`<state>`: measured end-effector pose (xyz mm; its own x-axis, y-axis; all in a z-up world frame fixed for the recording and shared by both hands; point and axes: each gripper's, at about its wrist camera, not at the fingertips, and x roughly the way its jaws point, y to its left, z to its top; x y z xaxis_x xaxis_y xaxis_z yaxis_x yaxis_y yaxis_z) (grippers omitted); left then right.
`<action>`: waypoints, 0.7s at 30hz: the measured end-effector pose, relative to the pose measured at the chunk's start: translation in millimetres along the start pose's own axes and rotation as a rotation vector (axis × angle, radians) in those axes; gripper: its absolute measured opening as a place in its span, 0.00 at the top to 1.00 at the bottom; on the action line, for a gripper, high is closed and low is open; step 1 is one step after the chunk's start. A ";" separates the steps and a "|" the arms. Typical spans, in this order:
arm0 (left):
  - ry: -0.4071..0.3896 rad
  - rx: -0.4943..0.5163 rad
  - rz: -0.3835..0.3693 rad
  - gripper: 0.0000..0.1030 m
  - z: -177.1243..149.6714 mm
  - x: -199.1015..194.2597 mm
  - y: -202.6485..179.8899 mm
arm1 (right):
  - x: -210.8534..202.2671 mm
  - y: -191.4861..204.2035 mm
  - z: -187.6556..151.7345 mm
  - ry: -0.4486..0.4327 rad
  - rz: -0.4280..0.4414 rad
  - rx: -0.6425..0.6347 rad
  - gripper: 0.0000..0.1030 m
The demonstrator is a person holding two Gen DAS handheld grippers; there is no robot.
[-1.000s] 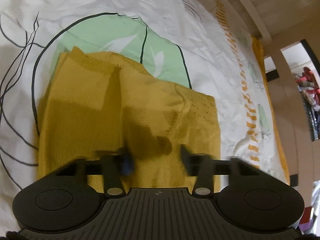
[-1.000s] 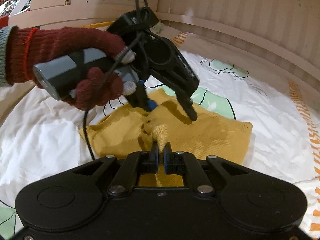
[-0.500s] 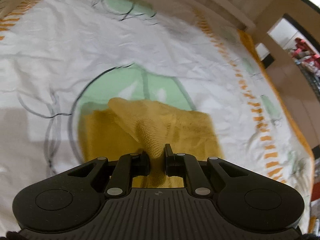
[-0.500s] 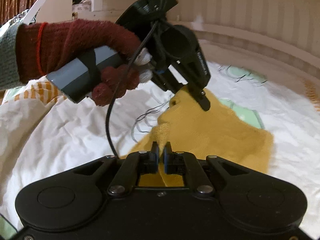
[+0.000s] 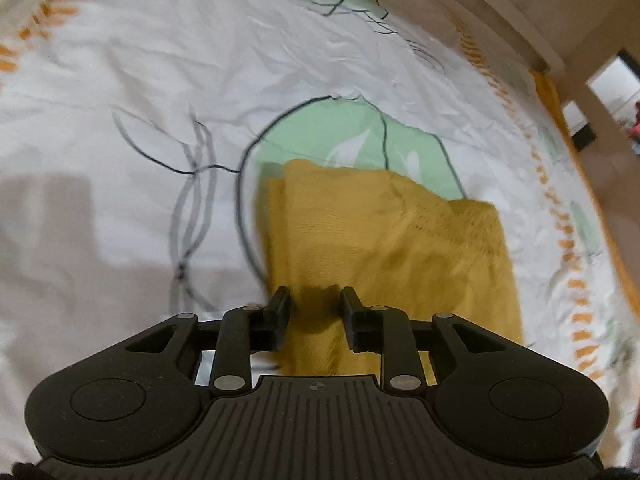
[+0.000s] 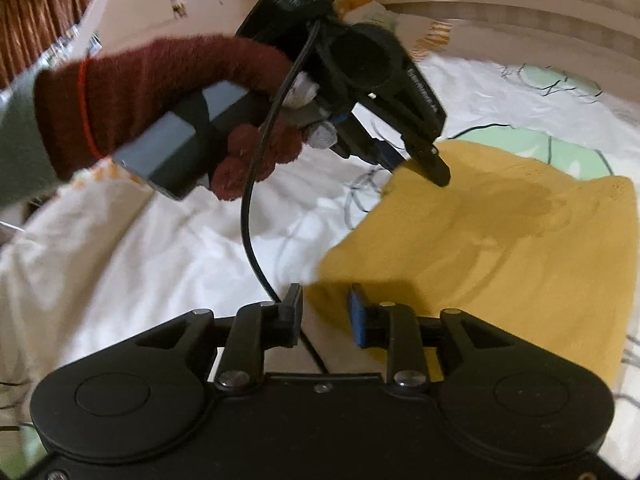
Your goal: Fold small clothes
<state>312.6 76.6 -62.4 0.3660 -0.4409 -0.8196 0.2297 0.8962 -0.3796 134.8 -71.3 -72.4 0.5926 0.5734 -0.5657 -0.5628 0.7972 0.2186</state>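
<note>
1. The left gripper (image 5: 314, 312) is seen with its jaws parted; half a second earlier they were pinched on a raised fold of the yellow garment (image 5: 384, 248), and that fold has since been let go.
2. Cloth is still seen lying between the spread left fingers (image 5: 278, 314), but it is not clamped by them.
3. The right gripper (image 6: 325, 312) is likewise released, its jaws standing apart, whereas both earlier frames showed them closed on a peak of the same cloth.
4. In the right wrist view, the near corner of the yellow garment (image 6: 480, 240) is found just ahead of the right fingertips, partly between them, and whether it is touched cannot be told.
5. The garment is no longer lifted into a peak; it is laid flat in a folded, roughly rectangular shape.
6. In the right wrist view the left gripper (image 6: 416, 160) is held by a hand in a dark red glove (image 6: 168, 112) above the garment's far left corner.
7. The garment is carried by a white bedsheet (image 5: 160, 80), over a green leaf print (image 5: 340, 132), towards the sheet's orange-dashed right edge.
8. No containers are shown.
</note>
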 end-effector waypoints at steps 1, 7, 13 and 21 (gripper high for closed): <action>0.000 0.010 0.019 0.72 -4.0 -3.8 0.5 | -5.5 0.3 -0.8 -0.004 0.019 0.013 0.60; -0.013 0.016 0.034 0.72 -34.4 -36.0 3.8 | -46.5 -3.6 -6.2 -0.045 0.023 0.060 0.56; -0.049 0.021 -0.039 0.71 -66.2 -52.7 -11.3 | -76.3 -24.2 -13.3 -0.065 -0.052 0.126 0.50; 0.017 -0.056 -0.069 0.72 -101.2 -23.9 -10.6 | -87.3 -53.1 -23.2 -0.069 -0.118 0.222 0.50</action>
<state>210.2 82.7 -82.2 0.3359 -0.5012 -0.7975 0.2029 0.8653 -0.4584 99.6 -168.1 -53.0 0.6884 0.4798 -0.5439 -0.3522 0.8767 0.3276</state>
